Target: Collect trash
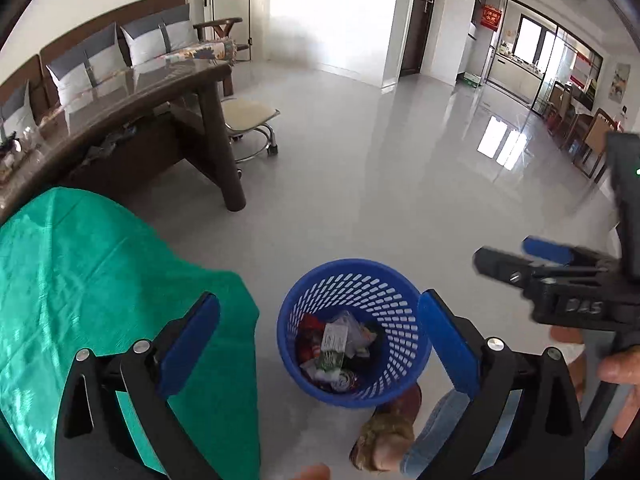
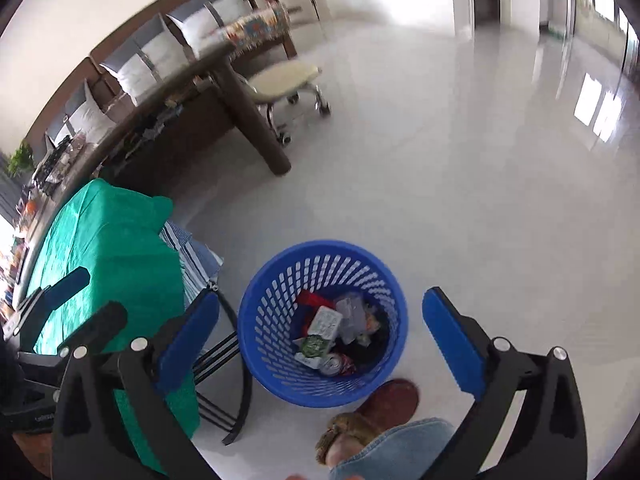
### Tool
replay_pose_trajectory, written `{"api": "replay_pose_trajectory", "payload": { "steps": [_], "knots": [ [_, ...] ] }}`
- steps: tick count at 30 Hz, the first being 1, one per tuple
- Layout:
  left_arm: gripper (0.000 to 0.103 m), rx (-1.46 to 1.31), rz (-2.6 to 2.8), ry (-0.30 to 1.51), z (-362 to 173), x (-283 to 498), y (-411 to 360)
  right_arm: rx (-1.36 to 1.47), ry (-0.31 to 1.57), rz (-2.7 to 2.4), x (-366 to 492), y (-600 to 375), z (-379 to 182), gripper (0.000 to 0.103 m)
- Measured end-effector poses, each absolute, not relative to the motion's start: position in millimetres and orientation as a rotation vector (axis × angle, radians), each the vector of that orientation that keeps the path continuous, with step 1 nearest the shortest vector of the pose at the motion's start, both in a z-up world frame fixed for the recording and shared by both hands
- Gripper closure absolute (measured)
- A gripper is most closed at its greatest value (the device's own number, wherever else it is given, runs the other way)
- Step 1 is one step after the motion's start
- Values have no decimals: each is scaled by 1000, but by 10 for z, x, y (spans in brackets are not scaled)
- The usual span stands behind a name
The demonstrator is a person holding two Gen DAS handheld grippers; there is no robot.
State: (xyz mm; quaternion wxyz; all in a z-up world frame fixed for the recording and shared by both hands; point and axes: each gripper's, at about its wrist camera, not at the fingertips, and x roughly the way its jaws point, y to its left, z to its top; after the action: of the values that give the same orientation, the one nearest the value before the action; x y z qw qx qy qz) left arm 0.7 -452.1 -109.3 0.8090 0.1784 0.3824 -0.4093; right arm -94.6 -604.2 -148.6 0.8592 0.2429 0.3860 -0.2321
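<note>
Left wrist view: left gripper [image 1: 320, 344] spread wide, nothing held between its blue pads. Blue basket [image 1: 400, 300] sits on the grey floor [image 1: 380, 180], lower centre of frame, framed by the two fingers; trash [image 1: 336, 348] of wrappers and cartons lies inside. Green cloth [image 1: 100, 280] fills lower left. Right gripper [image 1: 508, 256] enters at right edge, empty; its opening cannot be judged here.

Right wrist view: right gripper [image 2: 320, 340] wide open, empty. Blue basket [image 2: 276, 304] lower centre, trash [image 2: 340, 332] inside. Green cloth [image 2: 108, 256] at left; slippered foot [image 2: 376, 412] just below basket.
</note>
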Motion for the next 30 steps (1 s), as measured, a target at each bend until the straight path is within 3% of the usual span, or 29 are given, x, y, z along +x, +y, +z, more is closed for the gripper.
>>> {"api": "replay_pose_trajectory", "payload": {
  "steps": [4, 9, 20, 30],
  "knots": [
    [5, 360, -871, 775, -895, -241, -4227, 470, 686, -513, -1350, -5769, -1100, 4],
    [5, 399, -699, 705, -685, -408, -4032, 478, 691, -483, -1587, -5706, -1010, 5],
    [5, 347, -774, 837, -685, -476, -3963, 416, 794, -570, -1698, -5315, -952, 5],
    [5, 373, -749, 822, -666, -501, -3958, 387, 852, -552, -1666, -5179, -1058, 5]
  ]
}}
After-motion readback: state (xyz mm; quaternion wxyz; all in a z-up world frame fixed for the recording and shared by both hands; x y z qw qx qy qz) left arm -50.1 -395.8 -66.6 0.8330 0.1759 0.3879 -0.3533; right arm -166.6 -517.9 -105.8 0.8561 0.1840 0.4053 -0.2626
